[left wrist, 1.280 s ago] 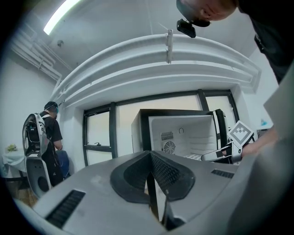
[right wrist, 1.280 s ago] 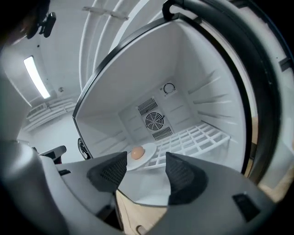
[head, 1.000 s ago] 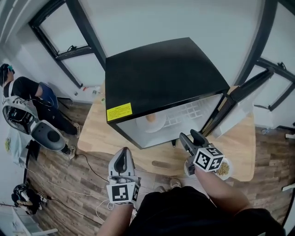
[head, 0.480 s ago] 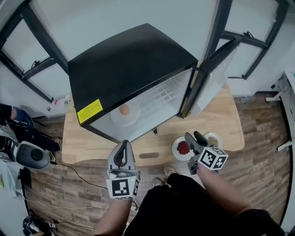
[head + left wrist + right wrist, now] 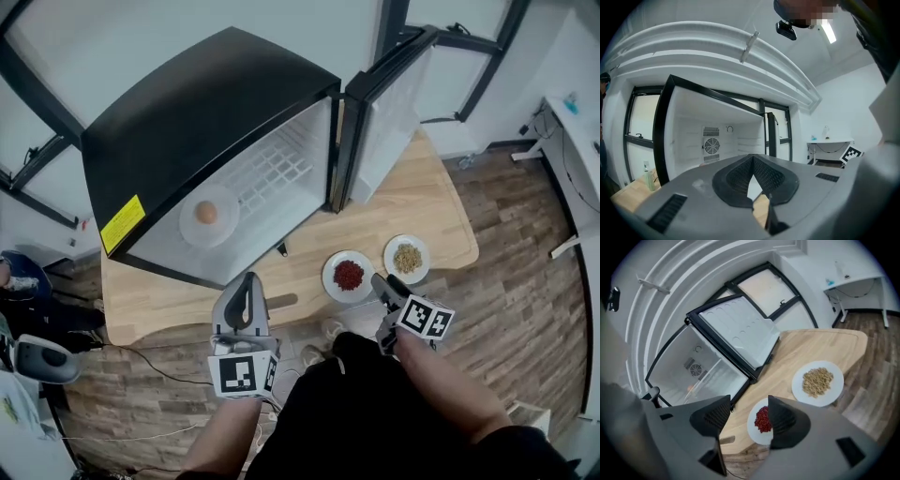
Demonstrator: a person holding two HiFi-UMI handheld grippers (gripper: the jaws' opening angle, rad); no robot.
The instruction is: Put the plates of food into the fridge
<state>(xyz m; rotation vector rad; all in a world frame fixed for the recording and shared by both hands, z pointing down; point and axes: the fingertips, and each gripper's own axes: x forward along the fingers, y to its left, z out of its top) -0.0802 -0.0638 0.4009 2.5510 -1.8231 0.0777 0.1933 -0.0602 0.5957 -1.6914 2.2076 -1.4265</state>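
Red plate (image 5: 348, 276) and grain plate (image 5: 407, 258) sit on the worktop (image 5: 427, 202) by the open fridge (image 5: 206, 112). I hold the right tool (image 5: 387, 284) wide near them, and the left tool (image 5: 247, 283) closed and empty.

bench (image 5: 433, 214): light wood, rounded corners | floor (image 5: 530, 314): brown wood planks, all round the bench | white desk (image 5: 578, 117): far right edge, apart from bench

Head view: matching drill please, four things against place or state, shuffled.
1 red food plate
2 tan grain plate
3 orange food plate
4 fridge door

A swung open
B inside the fridge
C on the table, right of the other plate
D on the table, left of the other plate

Pairs: 1-D, 2-C, 3-B, 4-A
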